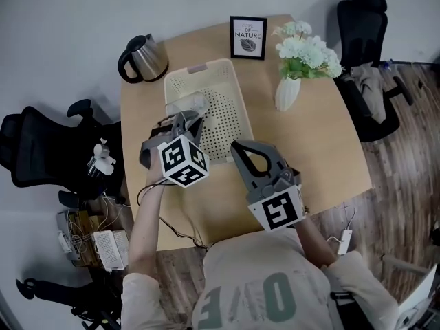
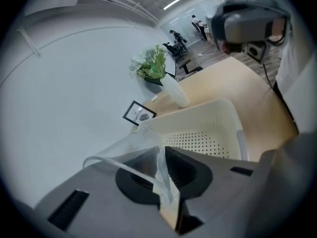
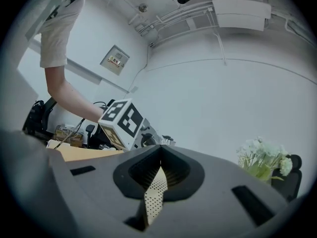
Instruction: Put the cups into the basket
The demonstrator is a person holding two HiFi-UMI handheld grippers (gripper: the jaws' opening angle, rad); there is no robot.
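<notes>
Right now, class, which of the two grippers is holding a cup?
The left gripper: its jaws pinch the wall of a clear plastic cup at the cream basket. The right gripper is shut with nothing between its jaws.

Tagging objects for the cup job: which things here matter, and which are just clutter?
Job: clear plastic cup, pinched by its wall in the left tool; cream perforated basket; right tool, shut and empty.
Lying about: steel kettle; framed print; white vase of flowers.
</notes>
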